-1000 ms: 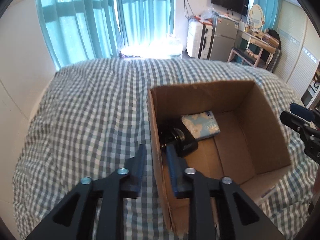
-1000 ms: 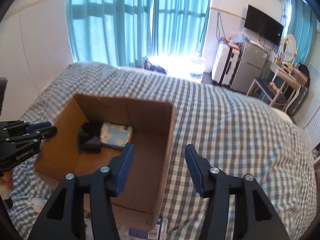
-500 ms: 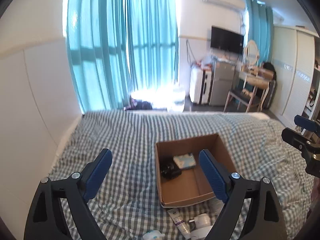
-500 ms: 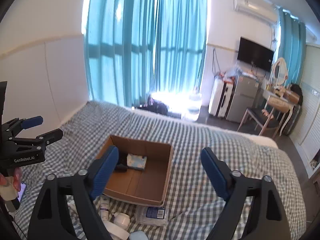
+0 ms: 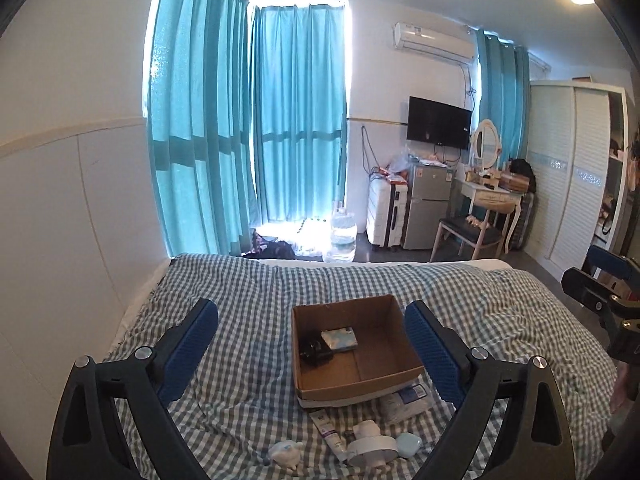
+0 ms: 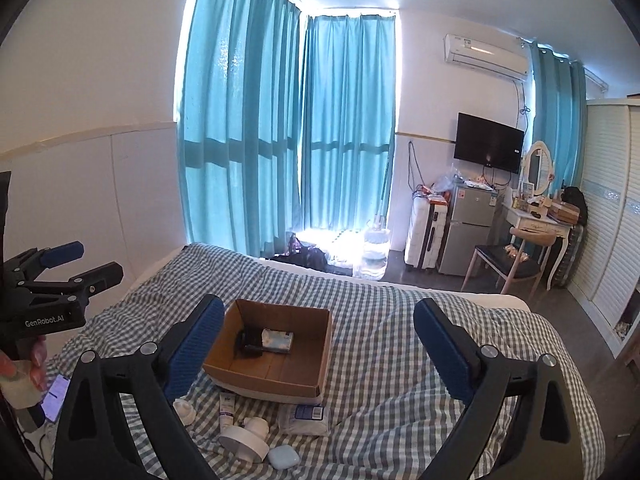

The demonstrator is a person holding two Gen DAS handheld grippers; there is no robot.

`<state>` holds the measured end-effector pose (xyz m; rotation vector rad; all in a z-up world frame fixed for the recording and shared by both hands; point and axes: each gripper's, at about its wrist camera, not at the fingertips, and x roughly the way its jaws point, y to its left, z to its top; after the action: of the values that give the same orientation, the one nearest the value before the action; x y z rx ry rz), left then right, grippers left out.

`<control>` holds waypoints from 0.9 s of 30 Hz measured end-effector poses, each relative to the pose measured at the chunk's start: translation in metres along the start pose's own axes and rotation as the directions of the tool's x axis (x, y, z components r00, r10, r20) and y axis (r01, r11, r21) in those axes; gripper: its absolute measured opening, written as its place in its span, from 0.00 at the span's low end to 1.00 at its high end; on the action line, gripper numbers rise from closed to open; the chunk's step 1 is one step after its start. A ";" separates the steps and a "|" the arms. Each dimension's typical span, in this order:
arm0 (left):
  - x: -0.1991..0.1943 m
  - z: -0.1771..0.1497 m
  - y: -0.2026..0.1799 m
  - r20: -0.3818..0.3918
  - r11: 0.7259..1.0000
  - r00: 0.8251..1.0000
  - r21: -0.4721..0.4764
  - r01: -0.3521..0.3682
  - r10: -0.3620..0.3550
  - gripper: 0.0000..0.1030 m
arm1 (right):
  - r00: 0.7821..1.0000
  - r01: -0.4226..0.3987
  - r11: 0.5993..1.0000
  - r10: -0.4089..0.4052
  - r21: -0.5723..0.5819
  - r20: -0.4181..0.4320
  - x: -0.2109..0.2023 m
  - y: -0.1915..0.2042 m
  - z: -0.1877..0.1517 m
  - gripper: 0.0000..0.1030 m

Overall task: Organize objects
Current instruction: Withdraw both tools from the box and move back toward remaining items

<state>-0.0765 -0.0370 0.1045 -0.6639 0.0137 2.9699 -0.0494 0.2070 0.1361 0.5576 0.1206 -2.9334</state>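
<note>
Tools (image 5: pixel 312 344) farther back; box (image 5: pixel 356 380) below

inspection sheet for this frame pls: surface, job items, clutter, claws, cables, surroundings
Surface: bed in a blue-and-white checked cover, rumpled.
Job's things: open cardboard box holds a black object and a pale blue patterned pack. In front of the box, on the cover: white tube, round white device, pale blue case, plastic-wrapped pack, small white item.
Clutter: phone with a lit screen at the bed's left edge.
Claws: left claw open, empty; right claw open, empty.
Cables: wires hang on the wall beside the TV.
Surroundings: teal curtains, mini fridge, suitcase, water jug.
</note>
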 end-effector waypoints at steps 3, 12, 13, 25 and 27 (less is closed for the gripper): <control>-0.012 -0.010 -0.003 0.021 1.000 1.000 0.016 -0.016 0.016 0.95 | 1.000 0.003 1.000 -0.003 0.008 0.001 -0.007 0.001 -0.014 0.94; -0.020 -0.057 0.001 0.019 0.997 0.997 0.017 -0.072 0.072 0.96 | 0.999 0.004 1.000 -0.005 -0.006 -0.051 0.002 0.018 -0.066 0.94; -0.019 -0.062 0.002 0.012 0.997 0.997 0.022 -0.079 0.079 0.96 | 0.998 0.000 1.000 0.000 -0.008 -0.062 0.006 0.021 -0.072 0.94; 0.020 -0.110 -0.001 -0.097 0.996 0.991 0.046 -0.082 0.086 0.96 | 0.983 -0.014 1.000 0.009 -0.027 -0.186 0.059 0.038 -0.117 0.94; 0.028 -0.118 0.000 -0.119 0.996 0.989 0.045 -0.080 0.085 0.96 | 0.978 -0.014 1.000 0.009 -0.024 -0.209 0.068 0.039 -0.125 0.94</control>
<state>-0.0519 -0.0374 -0.0141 -0.8571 0.1120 2.9937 -0.0608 0.1728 -0.0068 0.8584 0.1768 -2.8498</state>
